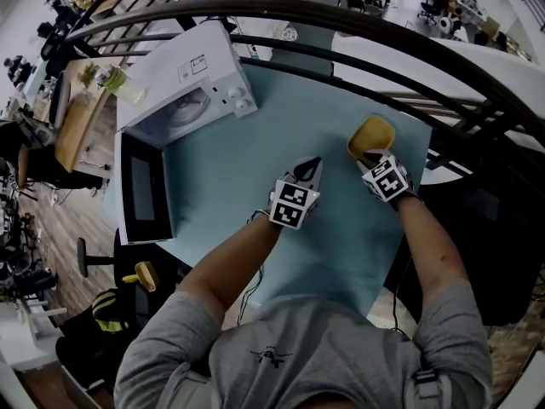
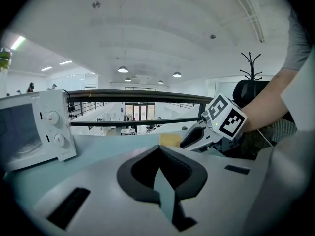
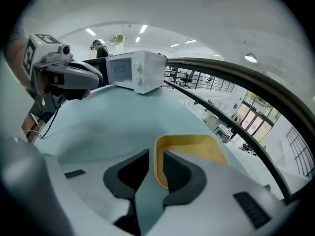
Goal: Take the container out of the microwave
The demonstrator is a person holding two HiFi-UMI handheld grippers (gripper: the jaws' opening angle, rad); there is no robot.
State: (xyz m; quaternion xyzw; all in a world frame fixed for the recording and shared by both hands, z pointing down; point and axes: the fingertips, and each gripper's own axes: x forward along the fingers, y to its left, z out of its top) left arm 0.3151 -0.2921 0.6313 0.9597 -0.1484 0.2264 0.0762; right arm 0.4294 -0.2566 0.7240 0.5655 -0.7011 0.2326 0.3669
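The yellow container [image 1: 372, 135] stands upright on the pale blue table [image 1: 247, 152], far to the right of the white microwave [image 1: 183, 83], whose door [image 1: 140, 196] hangs open. My right gripper [image 1: 368, 162] is at the container's near rim. In the right gripper view the jaws of the right gripper [image 3: 155, 154] straddle the rim of the container [image 3: 197, 149], one jaw inside it and one outside, with a gap beside the rim: open. My left gripper [image 1: 311, 167] hovers over the table's middle. In the left gripper view the tips of the left gripper [image 2: 158, 149] meet on nothing.
A dark curved railing [image 1: 341, 24] runs behind the table's far and right edges. The microwave [image 3: 135, 70] takes up the far left corner. Bare table lies between it and the grippers. A wooden desk [image 1: 81, 113] and office chairs stand on a lower floor to the left.
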